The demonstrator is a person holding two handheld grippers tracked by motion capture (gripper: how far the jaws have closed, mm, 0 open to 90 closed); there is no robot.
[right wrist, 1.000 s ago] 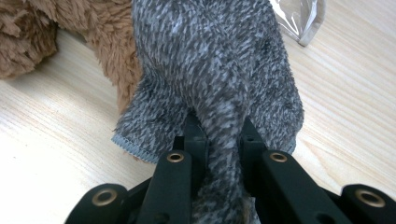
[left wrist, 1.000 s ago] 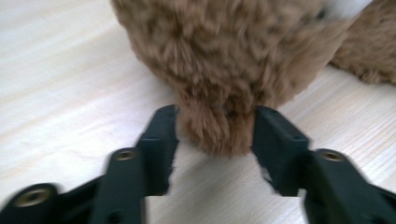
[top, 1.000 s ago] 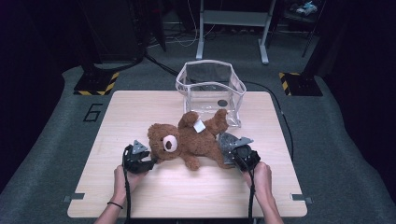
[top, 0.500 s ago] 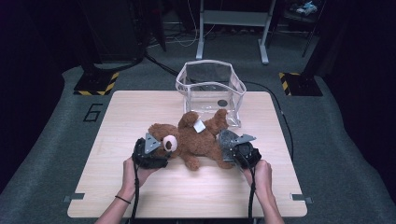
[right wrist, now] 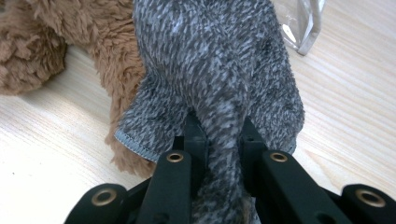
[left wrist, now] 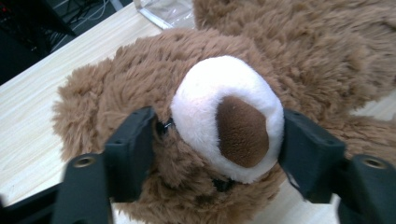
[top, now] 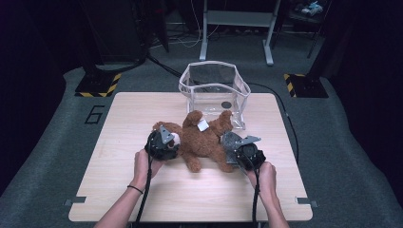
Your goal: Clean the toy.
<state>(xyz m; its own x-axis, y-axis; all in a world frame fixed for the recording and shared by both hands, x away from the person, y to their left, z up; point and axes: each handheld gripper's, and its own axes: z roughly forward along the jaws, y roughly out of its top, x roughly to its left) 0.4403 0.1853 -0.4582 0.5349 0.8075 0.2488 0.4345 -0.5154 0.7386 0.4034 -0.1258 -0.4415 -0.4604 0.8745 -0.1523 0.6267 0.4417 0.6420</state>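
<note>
Between the wide left gripper (left wrist: 217, 154) jaws a teddy bear (left wrist: 229, 116) head is sitting; right gripper (right wrist: 218, 135) is pinching a grey sock (right wrist: 219, 70); clear bin (top: 214, 90) beyond is holding a dark disc (top: 226, 104)

My table, and what lay on it

The pale wooden table (top: 119, 180) before me carried a brown teddy bear (top: 204, 140) lying mid-top, a grey sock (top: 231, 141) against its leg, and a clear plastic bag (top: 214, 90) standing near the far edge.

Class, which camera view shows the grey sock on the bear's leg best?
The right gripper view: the sock is close up, its knit and hem plain, a fold pinched in the right hand-held gripper. In the high view the sock is a small grey patch by that gripper. The left gripper view shows the bear's face.
</note>
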